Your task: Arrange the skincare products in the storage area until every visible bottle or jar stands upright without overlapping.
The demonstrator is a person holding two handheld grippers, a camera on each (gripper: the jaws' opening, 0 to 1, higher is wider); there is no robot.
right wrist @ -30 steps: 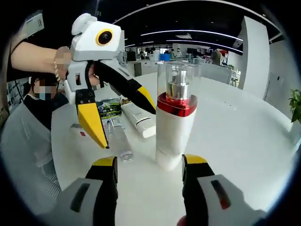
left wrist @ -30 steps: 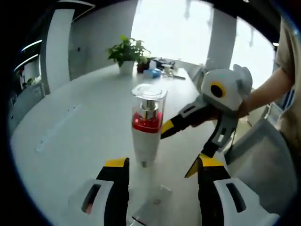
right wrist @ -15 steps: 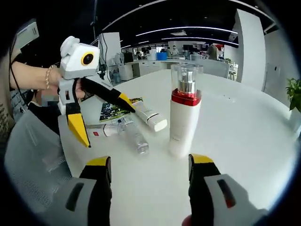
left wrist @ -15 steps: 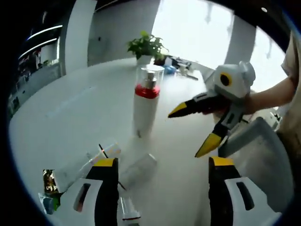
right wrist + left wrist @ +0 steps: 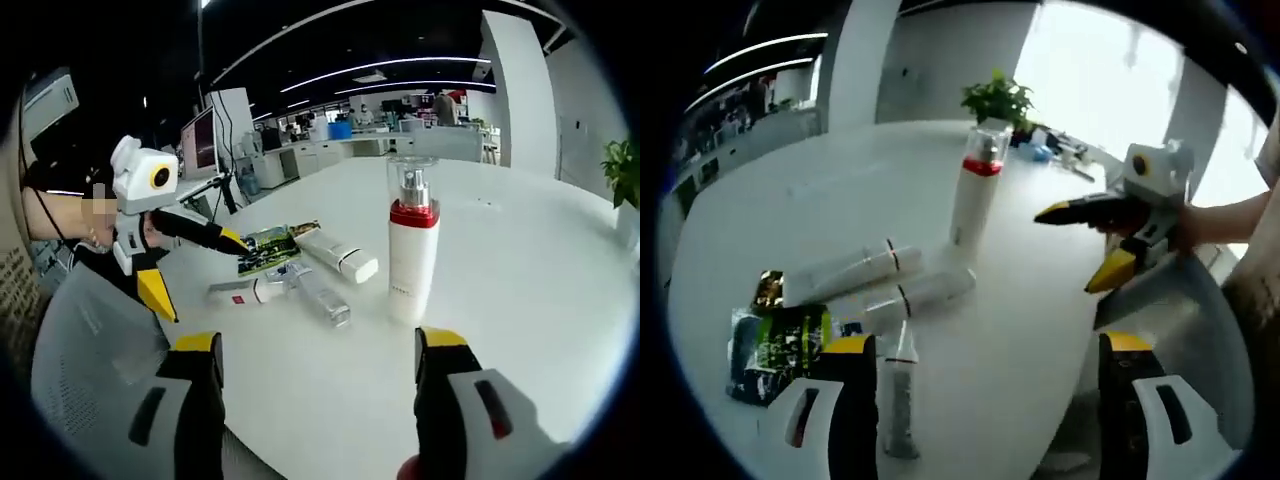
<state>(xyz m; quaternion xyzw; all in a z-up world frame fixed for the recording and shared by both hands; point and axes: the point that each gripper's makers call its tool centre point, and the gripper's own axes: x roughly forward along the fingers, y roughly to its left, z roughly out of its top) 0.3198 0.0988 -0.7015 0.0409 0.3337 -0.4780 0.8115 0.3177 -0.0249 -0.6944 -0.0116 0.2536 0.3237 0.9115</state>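
Above the near edge of a white table (image 5: 520, 300), the right gripper (image 5: 318, 362) hangs with jaws spread wide and empty; the left gripper (image 5: 980, 365) is likewise wide open, holding nothing. Beyond them a white pump bottle (image 5: 411, 255) with a red collar and clear cap stands upright, well in from the table's edge. Beside it lie a white tube (image 5: 340, 256), a clear bottle (image 5: 318, 296), another tube (image 5: 243, 291) and a green sachet (image 5: 268, 246), close together.

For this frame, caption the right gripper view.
One pump bottle stands upright; three tubes lie flat beside it, both grippers open.
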